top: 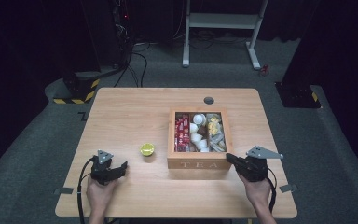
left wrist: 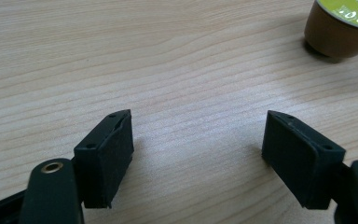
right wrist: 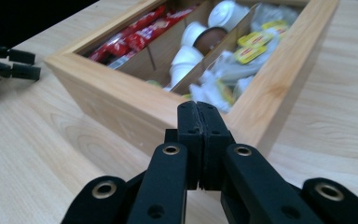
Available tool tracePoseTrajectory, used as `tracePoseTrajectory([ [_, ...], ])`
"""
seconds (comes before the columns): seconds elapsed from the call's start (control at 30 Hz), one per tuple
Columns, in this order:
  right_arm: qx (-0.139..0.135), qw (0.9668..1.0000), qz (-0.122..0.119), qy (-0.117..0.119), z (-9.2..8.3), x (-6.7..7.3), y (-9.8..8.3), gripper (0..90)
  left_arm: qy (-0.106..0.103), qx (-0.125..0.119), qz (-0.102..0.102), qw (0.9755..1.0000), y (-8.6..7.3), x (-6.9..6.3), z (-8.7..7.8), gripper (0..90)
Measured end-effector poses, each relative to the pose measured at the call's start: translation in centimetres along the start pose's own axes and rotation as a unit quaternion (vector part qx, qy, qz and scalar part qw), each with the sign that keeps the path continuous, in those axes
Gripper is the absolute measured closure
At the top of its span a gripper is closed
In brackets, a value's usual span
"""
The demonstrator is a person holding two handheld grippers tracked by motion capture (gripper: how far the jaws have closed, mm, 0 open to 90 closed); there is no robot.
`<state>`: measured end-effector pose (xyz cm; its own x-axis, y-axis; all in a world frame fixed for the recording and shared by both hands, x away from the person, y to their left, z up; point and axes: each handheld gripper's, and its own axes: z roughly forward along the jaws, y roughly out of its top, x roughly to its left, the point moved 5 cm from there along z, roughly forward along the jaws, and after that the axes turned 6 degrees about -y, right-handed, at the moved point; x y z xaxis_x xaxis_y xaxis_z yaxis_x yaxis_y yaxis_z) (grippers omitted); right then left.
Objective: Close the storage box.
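The left claw is seen released, jaws spread wide over bare wood on the near left of the bench, with nothing between them. The capsule, brown-bodied with a green lid, is found standing upright on the bench, ahead and to the right of that claw and apart from it. In the left gripper view it is caught at the top right corner. The right claw is clenched tight, pads pressed together on nothing, just beside the near right corner of the wooden tea box. Red sachets, white pods and yellow-tagged tea bags are seen in its compartments.
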<state>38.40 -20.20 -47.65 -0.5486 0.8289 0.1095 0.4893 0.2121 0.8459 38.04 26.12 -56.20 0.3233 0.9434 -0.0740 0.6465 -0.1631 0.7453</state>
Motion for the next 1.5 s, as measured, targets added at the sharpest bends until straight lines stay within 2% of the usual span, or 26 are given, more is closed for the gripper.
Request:
tracePoseTrajectory([
  [0.27,-0.022,0.9995,0.006,-0.022,-0.8,-1.8,1.3,84.5,0.0,0.0,0.0,1.0,0.0,0.0,0.0,25.0],
  [0.73,-0.033,0.998,0.027,-0.047,-1.5,-4.1,1.4,79.8,0.0,0.0,0.0,1.0,0.0,0.0,0.0,25.0],
  [1.1,-0.036,0.9951,0.053,-0.075,-1.9,-6.3,0.4,70.1,0.0,0.0,0.0,1.0,0.0,0.0,0.0,25.0],
  [1.23,-0.035,0.9927,0.068,-0.093,-1.8,-7.4,-0.5,64.8,0.0,0.0,0.0,1.0,0.0,0.0,0.0,25.0],
  [1.5,-0.025,0.9904,0.08,-0.11,-1.5,-8.3,-1.6,59.8,0.0,0.0,0.001,1.0,0.0,0.0,0.0,24.9],
])
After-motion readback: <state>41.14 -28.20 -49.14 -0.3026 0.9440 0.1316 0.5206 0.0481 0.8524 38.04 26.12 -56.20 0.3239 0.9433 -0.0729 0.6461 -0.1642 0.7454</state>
